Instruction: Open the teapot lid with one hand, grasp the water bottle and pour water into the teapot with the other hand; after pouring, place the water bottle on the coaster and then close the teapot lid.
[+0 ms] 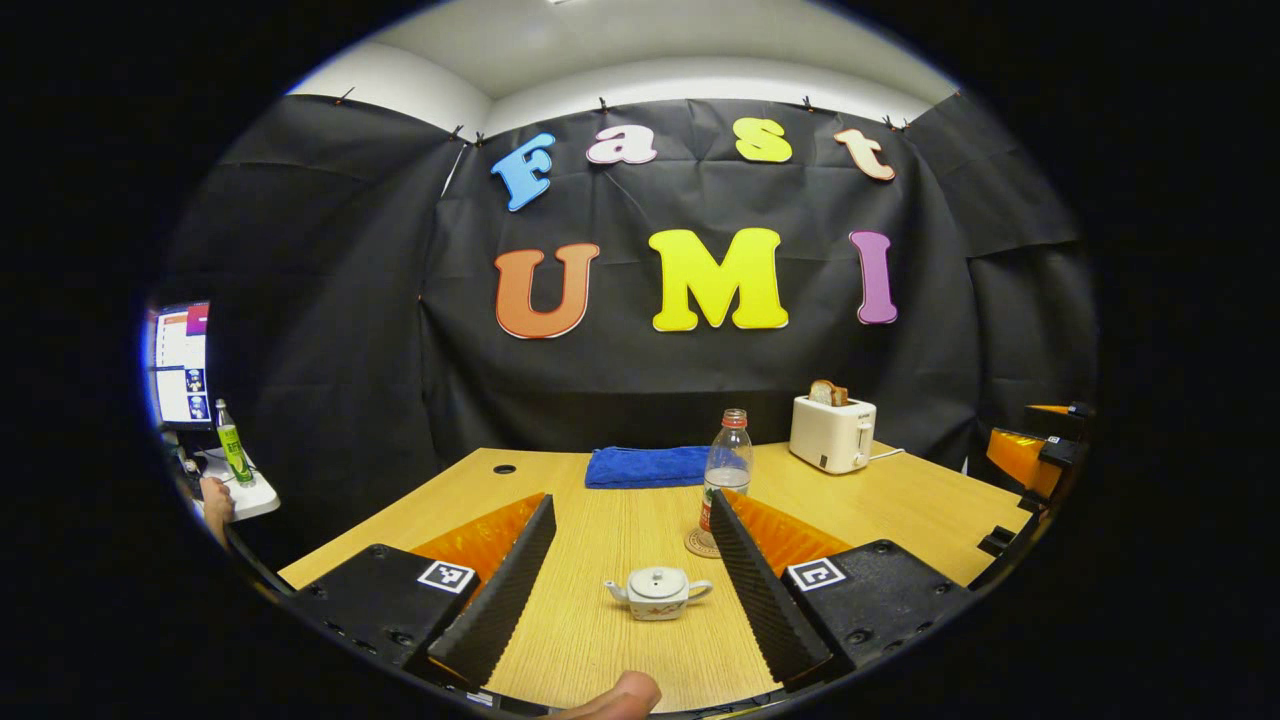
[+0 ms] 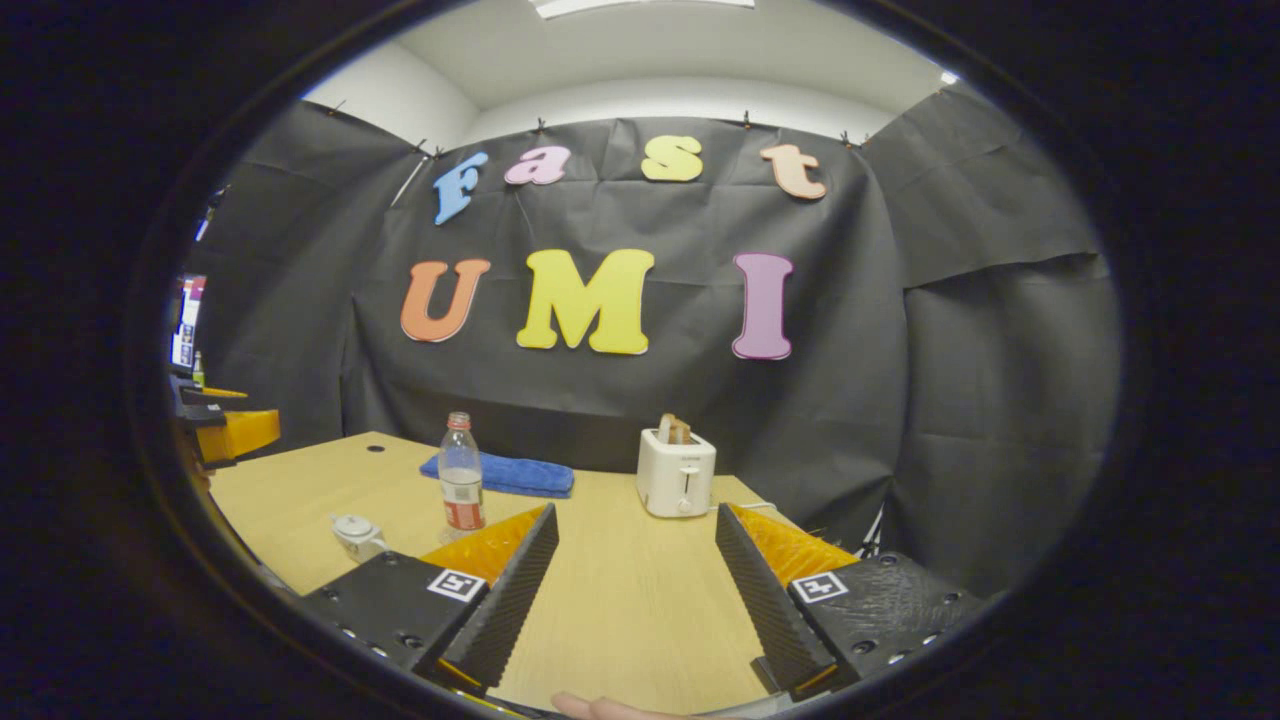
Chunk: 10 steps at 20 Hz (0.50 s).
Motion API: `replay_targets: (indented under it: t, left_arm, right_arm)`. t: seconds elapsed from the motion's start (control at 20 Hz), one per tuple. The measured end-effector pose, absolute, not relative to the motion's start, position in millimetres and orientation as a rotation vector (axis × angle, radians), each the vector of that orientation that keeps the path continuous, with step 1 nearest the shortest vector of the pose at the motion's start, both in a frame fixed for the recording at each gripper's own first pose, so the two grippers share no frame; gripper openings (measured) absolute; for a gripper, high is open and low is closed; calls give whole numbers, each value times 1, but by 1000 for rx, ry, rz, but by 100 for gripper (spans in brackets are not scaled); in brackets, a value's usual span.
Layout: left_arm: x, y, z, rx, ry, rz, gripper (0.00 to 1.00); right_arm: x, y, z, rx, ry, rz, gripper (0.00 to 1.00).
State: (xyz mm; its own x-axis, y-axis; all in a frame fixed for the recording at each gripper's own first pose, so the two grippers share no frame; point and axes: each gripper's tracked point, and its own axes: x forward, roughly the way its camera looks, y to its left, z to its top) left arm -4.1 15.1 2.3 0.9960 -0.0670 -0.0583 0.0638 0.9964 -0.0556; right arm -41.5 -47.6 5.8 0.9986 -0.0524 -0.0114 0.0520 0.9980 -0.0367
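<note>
On the table [image 1: 620,520], lidded white teapot [image 1: 657,593].

Staged recording booth, not a real kitchen: black cloth wall [image 1: 700,390] clipped up right behind a wooden table [image 1: 600,620]. On the table: toaster [image 1: 832,432] with bread, blue towel [image 1: 648,466], teapot [image 1: 657,592]. Left of the table, a side desk with a monitor [image 1: 182,365], so lab/office space.

Table [image 1: 620,500]: pale wood grain. Teapot [image 1: 657,592]: white, faint motif. Water bottle [image 1: 727,465]: clear, red cap and label. Coaster [image 1: 698,545]: tan. Towel [image 1: 648,466] at far edge: blue. Toaster [image 1: 832,432]: cream.
</note>
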Motion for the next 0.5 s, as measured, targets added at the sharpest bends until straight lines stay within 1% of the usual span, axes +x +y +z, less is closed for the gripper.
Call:
replay_targets:
  t: [0.05,0.15,0.2,0.4,0.45,0.5]
  left_arm:
    - [-3,13,0,-53,69,-71,98]
    - [-2,9,-3,-40,78,-76,98]
    - [-1,9,-4,-32,77,-74,98]
    - [0,10,-5,-36,83,-74,98]
    - [0,10,-7,-35,85,-73,97]
    - [0,11,-7,-33,84,-71,98]
  right_arm:
    - [-40,-49,4,-34,18,-55,95]
    - [-38,-50,3,-33,21,-58,95]
    - [-37,-49,3,-38,20,-56,97]
    - [-36,-43,-2,-54,27,-43,97]
    - [-36,-43,-3,-60,30,-39,95]
    - [-35,-43,-4,-61,29,-41,97]
